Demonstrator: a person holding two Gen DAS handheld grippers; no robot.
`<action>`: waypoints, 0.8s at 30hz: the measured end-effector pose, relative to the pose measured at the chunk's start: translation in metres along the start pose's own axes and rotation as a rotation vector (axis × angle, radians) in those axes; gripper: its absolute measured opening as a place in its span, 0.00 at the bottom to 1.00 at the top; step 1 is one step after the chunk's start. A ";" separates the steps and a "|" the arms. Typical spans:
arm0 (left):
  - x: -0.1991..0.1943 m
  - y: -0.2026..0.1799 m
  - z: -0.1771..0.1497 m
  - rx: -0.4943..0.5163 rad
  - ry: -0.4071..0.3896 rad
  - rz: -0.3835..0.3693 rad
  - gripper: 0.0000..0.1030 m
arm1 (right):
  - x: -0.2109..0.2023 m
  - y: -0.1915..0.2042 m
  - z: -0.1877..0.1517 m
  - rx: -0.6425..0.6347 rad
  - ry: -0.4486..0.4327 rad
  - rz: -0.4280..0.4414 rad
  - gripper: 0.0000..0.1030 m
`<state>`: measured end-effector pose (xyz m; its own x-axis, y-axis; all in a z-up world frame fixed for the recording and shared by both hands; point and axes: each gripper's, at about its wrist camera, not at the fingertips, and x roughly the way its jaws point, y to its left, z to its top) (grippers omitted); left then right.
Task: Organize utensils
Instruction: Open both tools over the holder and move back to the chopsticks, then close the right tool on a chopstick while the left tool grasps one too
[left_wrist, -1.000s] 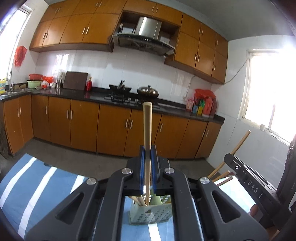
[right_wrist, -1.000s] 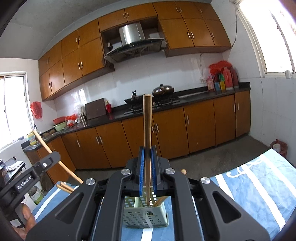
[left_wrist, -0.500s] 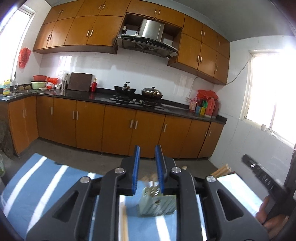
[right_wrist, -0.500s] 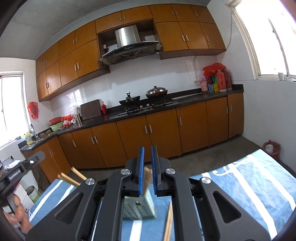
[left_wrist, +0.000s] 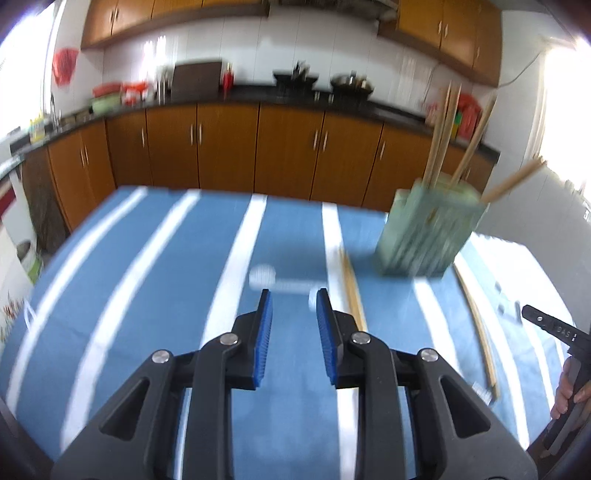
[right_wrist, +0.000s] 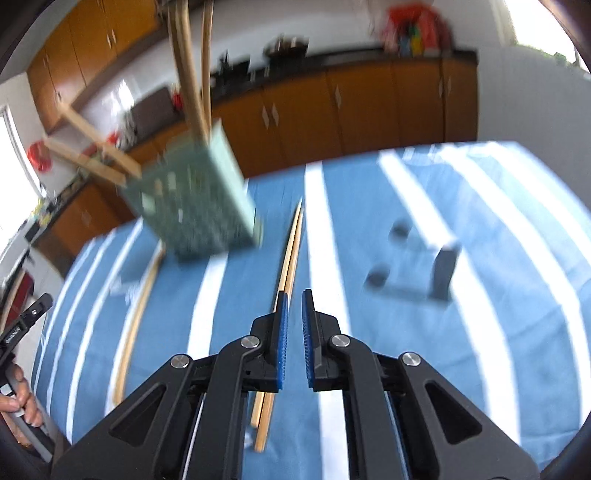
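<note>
Left wrist: left gripper (left_wrist: 291, 301) fingers just opening, empty, over bare striped cloth (left_wrist: 155, 280) well inside its far edge.

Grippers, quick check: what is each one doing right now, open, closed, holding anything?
Left gripper: open, jaws have just been opening, nothing between them.
Right gripper: shut with a narrow gap, holding nothing; chopsticks lie on the cloth beneath.

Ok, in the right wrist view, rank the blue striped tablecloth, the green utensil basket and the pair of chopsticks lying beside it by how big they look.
1. Blue striped tablecloth.
2. Green utensil basket.
3. Pair of chopsticks: longer than the basket but far thinner, partly hidden behind the gripper.
</note>
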<state>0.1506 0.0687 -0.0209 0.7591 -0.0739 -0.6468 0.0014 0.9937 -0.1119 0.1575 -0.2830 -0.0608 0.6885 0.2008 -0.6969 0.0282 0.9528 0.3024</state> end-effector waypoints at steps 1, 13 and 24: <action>0.005 0.002 -0.007 -0.004 0.024 -0.002 0.25 | 0.005 0.001 -0.004 -0.004 0.020 -0.001 0.11; 0.024 -0.010 -0.024 0.021 0.087 -0.014 0.30 | 0.036 0.019 -0.023 -0.064 0.101 -0.040 0.19; 0.035 -0.017 -0.033 0.028 0.125 -0.042 0.30 | 0.038 0.006 -0.020 -0.112 0.068 -0.209 0.14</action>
<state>0.1556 0.0461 -0.0664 0.6706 -0.1241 -0.7314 0.0516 0.9913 -0.1209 0.1693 -0.2647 -0.0987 0.6256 0.0082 -0.7801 0.0817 0.9938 0.0760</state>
